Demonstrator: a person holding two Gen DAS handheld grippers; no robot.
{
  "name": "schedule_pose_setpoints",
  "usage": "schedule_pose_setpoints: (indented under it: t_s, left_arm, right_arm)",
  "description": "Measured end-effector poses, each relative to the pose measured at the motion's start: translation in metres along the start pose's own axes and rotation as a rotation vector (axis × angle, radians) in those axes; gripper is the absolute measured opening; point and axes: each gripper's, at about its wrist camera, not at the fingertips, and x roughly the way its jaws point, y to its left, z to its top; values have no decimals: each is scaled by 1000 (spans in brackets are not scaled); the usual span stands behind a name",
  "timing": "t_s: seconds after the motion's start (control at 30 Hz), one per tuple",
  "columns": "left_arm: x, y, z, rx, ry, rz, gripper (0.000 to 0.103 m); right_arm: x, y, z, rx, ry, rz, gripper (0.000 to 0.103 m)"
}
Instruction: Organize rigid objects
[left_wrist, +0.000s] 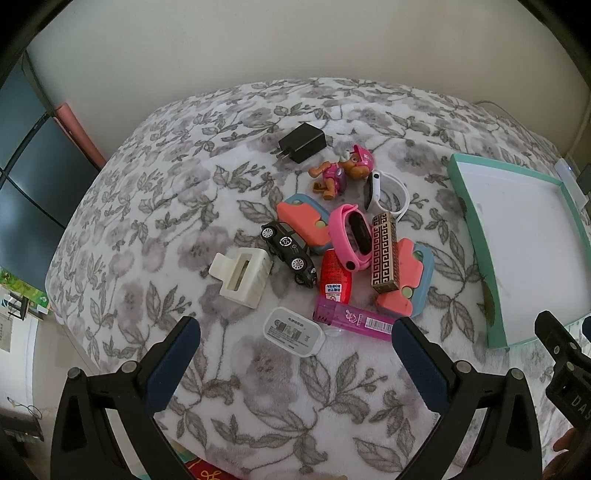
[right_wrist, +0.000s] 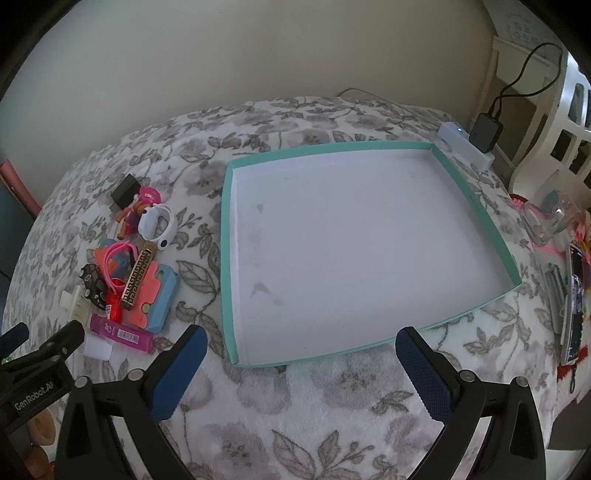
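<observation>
A heap of small objects lies on the floral blanket: a black charger (left_wrist: 303, 142), a pink puppy figure (left_wrist: 341, 168), a white watch (left_wrist: 384, 192), a pink watch (left_wrist: 352, 236), a black toy car (left_wrist: 290, 251), a cream hair clip (left_wrist: 242, 275), a gold-patterned box (left_wrist: 384, 253), a red bottle (left_wrist: 334, 277), a purple tube (left_wrist: 354, 319) and a white adapter (left_wrist: 293, 330). My left gripper (left_wrist: 295, 332) stands open just short of the adapter. My right gripper (right_wrist: 301, 341) is open, in front of the empty teal tray (right_wrist: 476, 206). The heap (right_wrist: 129, 277) lies left of the tray.
Two coral-and-blue cases (left_wrist: 406, 280) sit in the heap. A white power strip (right_wrist: 465, 146) with a black plug lies behind the tray. A glass cup (right_wrist: 546, 221) and a phone (right_wrist: 574, 302) are at the right edge. A wall runs behind the bed.
</observation>
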Motion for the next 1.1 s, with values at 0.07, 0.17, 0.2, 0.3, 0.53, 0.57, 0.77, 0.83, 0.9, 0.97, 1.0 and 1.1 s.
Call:
schedule_pose_setpoints:
  t_s: [0.07,0.17,0.2,0.3,0.53,0.57,0.77,0.83,0.9,0.97,1.0,1.1]
  left_arm:
    - [0,0,0,1,-2,1,103]
    - [0,0,0,1,-2,1,103]
    - [0,0,0,1,-2,1,103]
    - [0,0,0,-1,-2,5,103]
    - [0,1,-1,-3,-5,11,103]
    - [0,1,0,-3,-5,11,103]
    - [-1,1,-1,-5,-9,13,103]
    - [-1,1,0,-5,-9,12,103]
    - [-1,1,-1,-4,-10,12,103]
    - [-1,1,-1,-4,-10,13,103]
    - [-1,1,0,-4,-11,14,103]
    - [-1,1,0,-3,-11,16,103]
  right_arm:
    - [0,0,0,-3,-1,0,103]
    - [0,0,-1,-3,1,-1,103]
    - [0,0,-1,-3,2,-1,103]
    - [1,0,0,-7,5,1,103]
    - [1,1,-1,-13,6,1,103]
    - [1,1,-1,-13,7,0,103]
    - [1,1,-1,-16,7,0,103]
    - [1,1,-1,-17,8,0,103]
    - [1,1,-1,-17,8,0,103]
    - [2,2,-1,-19,10,0,103]
    - [2,2,-1,-21,11,0,103]
    - [3,2,-1,-23,11,0,103]
